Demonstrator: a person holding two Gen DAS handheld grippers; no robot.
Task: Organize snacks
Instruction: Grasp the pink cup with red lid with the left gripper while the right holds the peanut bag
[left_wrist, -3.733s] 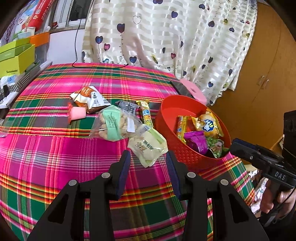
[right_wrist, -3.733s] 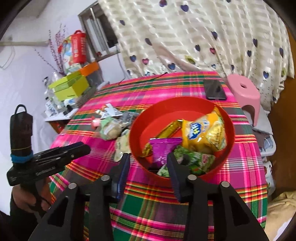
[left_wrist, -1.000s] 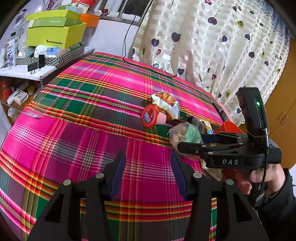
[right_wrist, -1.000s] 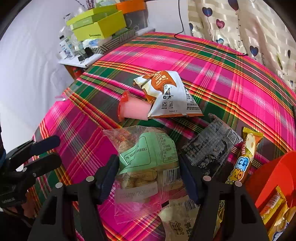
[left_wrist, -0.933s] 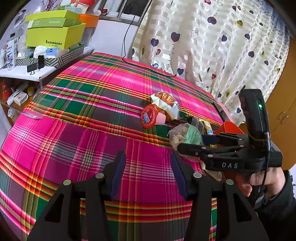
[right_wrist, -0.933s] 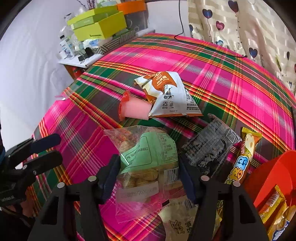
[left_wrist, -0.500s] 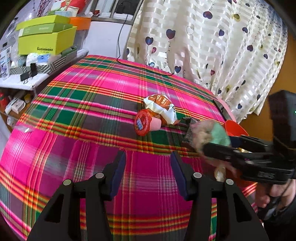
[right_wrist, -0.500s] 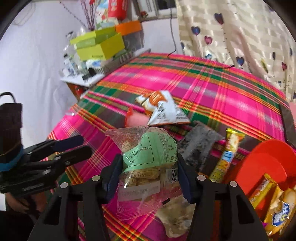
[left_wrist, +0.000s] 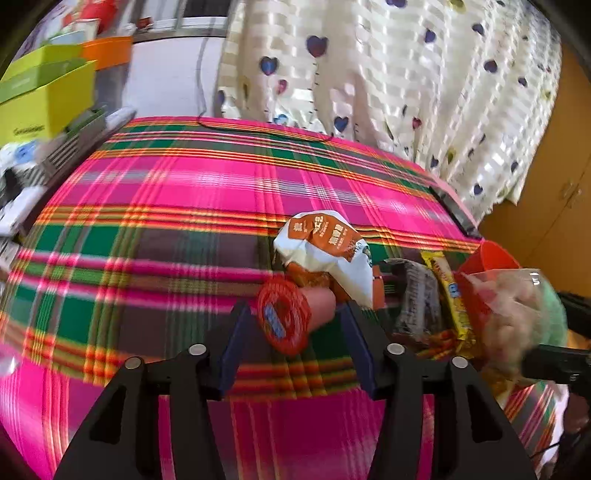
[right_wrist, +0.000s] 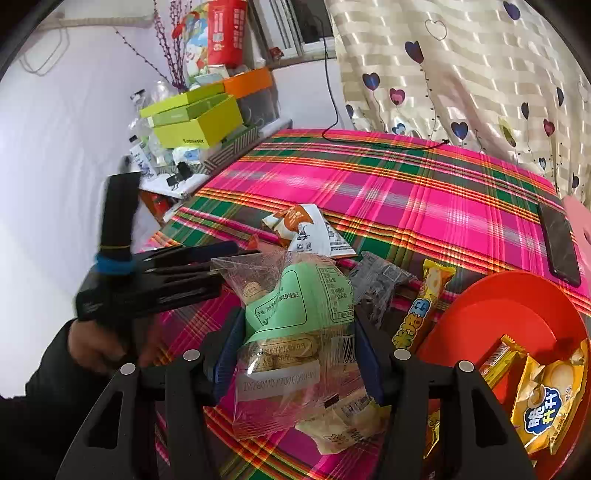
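**Bag lifted, cup framed**

Our right gripper (right_wrist: 295, 354) has its jaws pinching the clear bag of biscuits (right_wrist: 295, 332), held above the bench (right_wrist: 424, 192); the red bowl (right_wrist: 517, 314) sits to its right. Our left gripper (left_wrist: 295, 350) has just been widening its jaws, spread around the pink cup (left_wrist: 291, 314), not pressing it.

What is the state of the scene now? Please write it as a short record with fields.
surface: table with plaid cloth
right gripper: shut on the clear bag of snacks, lifted off the cloth
left gripper: open, jaws just opened wider, around the pink jelly cup lying on its side
red basket: holds several packets
loose on cloth: white and orange packet, grey packet, yellow bar
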